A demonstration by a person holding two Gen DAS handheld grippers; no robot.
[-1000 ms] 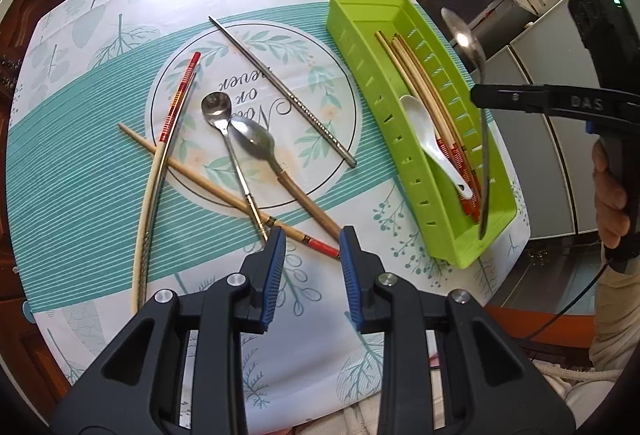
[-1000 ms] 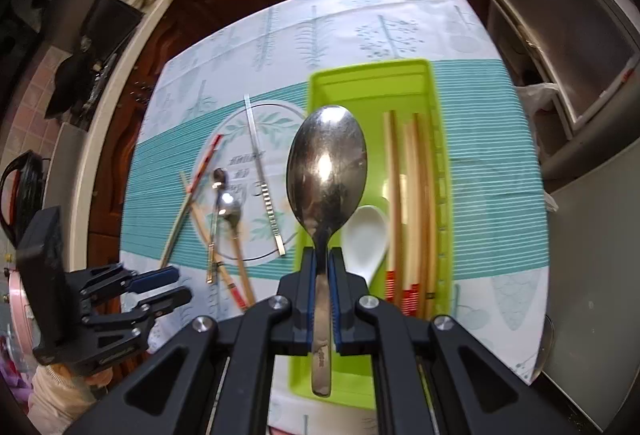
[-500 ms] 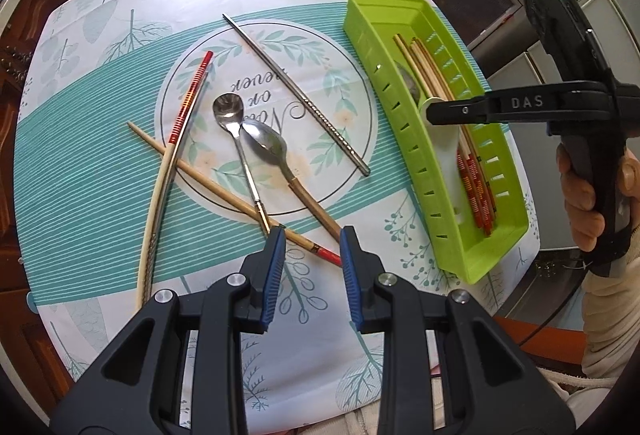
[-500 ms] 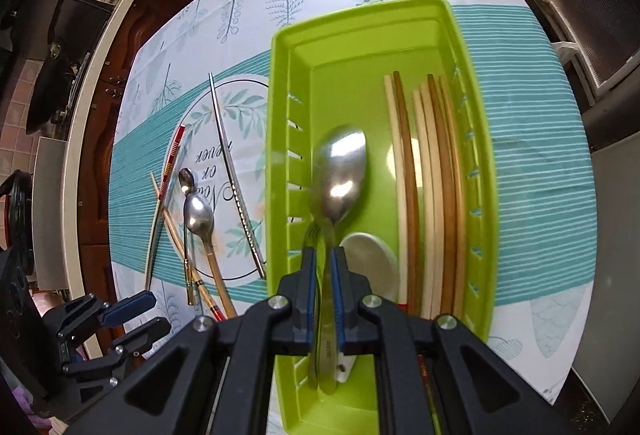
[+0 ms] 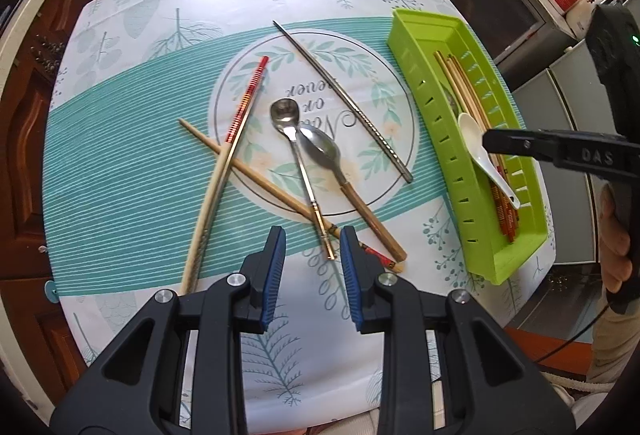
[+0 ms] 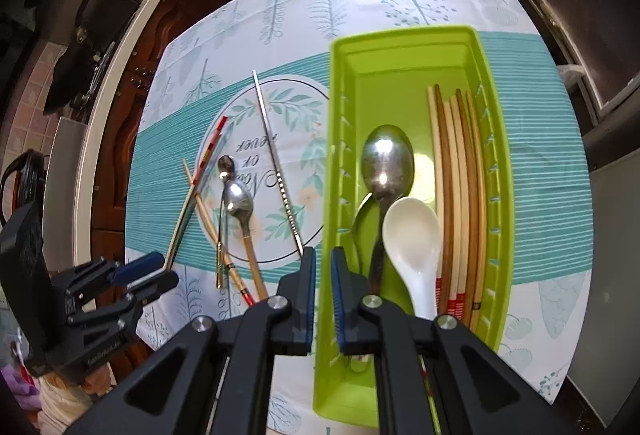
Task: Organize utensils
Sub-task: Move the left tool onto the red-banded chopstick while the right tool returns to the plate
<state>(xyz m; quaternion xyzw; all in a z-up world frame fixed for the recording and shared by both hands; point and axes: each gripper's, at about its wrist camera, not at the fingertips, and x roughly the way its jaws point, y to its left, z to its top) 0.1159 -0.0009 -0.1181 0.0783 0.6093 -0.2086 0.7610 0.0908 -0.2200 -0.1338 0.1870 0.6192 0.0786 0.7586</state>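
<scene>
Over the table's leaf-printed white and teal cloth [image 5: 120, 171], the left gripper [image 5: 313, 267] hangs with its blue-padded jaws set a modest gap apart and nothing between them. Just past its tips lies the loose cluster of utensils. A small all-steel spoon [image 5: 298, 155] and a steel spoon with a wooden handle [image 5: 340, 175] lie side by side, bowls toward twelve o'clock. A plain wooden chopstick with a red end [image 5: 276, 191] runs under both, from ten o'clock toward four. A pale chopstick with a red patterned tip [image 5: 224, 171] crosses it at nine o'clock. A thin steel chopstick [image 5: 344, 99] lies apart, toward one o'clock.

At three o'clock stands the long lime-green plastic tray [image 6: 340, 139]. Inside it lie a large steel spoon [image 6: 386, 163], a white ceramic soup spoon [image 6: 414, 239] overlapping its handle, and a bundle of wooden chopsticks [image 6: 456, 195] along the far wall.

The right gripper [image 6: 323, 275] is above the tray's near wall, jaws parted by a narrow slit, gripping nothing. A hand [image 5: 616, 247] holds its grip.
</scene>
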